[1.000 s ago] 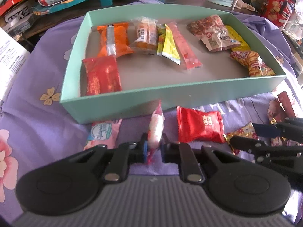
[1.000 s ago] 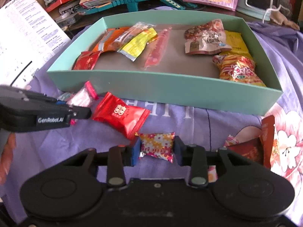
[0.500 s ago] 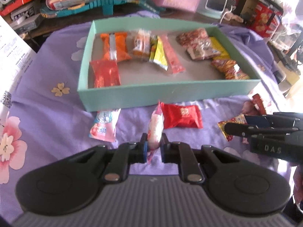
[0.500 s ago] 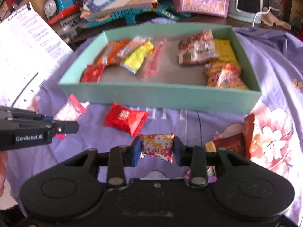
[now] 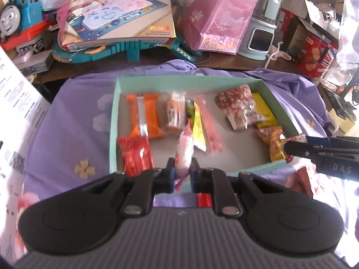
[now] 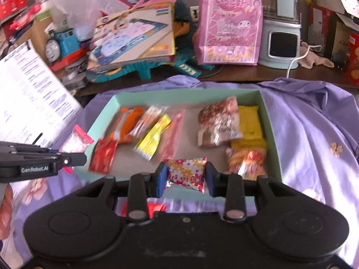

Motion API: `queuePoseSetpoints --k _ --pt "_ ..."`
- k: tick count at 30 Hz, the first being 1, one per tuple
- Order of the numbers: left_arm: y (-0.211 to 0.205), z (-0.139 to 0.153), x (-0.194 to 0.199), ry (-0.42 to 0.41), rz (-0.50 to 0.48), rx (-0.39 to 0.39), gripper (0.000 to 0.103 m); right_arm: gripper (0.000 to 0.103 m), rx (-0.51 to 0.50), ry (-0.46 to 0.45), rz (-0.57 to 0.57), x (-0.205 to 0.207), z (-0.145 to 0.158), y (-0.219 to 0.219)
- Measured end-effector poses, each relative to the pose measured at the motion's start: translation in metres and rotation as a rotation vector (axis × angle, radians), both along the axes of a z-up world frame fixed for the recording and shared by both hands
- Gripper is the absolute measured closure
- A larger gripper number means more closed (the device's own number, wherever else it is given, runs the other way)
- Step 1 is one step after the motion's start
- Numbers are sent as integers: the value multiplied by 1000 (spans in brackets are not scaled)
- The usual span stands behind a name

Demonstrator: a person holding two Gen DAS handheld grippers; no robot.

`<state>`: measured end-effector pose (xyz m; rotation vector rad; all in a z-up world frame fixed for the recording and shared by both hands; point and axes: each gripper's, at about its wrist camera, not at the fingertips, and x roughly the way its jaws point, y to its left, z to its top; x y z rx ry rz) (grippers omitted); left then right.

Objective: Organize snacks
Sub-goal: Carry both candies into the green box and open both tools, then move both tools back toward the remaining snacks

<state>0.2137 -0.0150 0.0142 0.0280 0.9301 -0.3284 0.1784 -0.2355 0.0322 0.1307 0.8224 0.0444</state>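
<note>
A mint-green box (image 5: 113,121) (image 6: 270,125) lies on the purple cloth with several snack packets inside. My left gripper (image 5: 181,174) is shut on a slim pink-and-white candy packet (image 5: 185,152), held in the air above the box's near wall. In the right wrist view that packet (image 6: 75,140) shows left of the box. My right gripper (image 6: 186,177) is shut on a flowered foil candy (image 6: 187,173), held over the box's near edge. The same candy (image 5: 291,142) appears at the right in the left wrist view. A red packet (image 5: 204,199) (image 6: 154,208) lies on the cloth below the grippers.
Purple flowered cloth (image 6: 314,145) covers the table around the box. Behind it stand a pink gift bag (image 6: 228,24), a toy box (image 5: 121,13), a blue toy train (image 6: 60,44) and a pale appliance (image 6: 282,42). A printed white sheet (image 6: 29,103) rises at the left.
Both grippers have risen with their candies off the cloth and now hang over the box's near edge. The red packet stayed on the cloth and slipped under the grippers.
</note>
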Motion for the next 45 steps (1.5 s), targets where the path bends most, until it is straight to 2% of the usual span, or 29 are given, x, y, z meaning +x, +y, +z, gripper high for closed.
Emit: queuePoseSetpoints --k 6,15,18,19,20,21,22,23,25,32,45 --pt "-9 -17 38 34 15 18 90 68 -8 20 -31 40 -14 -9" --pt "-19 -38 70 58 13 53 90 68 -24 49 -50 71 -36 -21" --pt "-21 -44 76 58 20 66 88 60 -27 50 -52 79 -40 -25" --pt "-21 -45 77 51 22 68 74 42 -31 49 -55 81 -41 -26" --pt "-22 -45 77 44 25 74 42 19 -31 47 -61 81 -41 -27" --pt "-23 -45 76 29 36 83 25 11 -29 34 -67 80 -41 -27" --pt "-24 -44 74 5 48 98 2 3 -31 18 -68 79 -40 -27" --pt "-26 -42 71 -27 60 117 0 0 -38 9 -70 77 -39 -27" --pt "-29 -40 69 -38 55 137 0 0 -45 7 -61 75 -39 -25" --pt "-29 -35 58 -7 56 117 0 0 -57 14 -29 62 -34 -13" --pt "-17 -5 4 -31 37 91 0 0 -51 -34 17 10 -1 5"
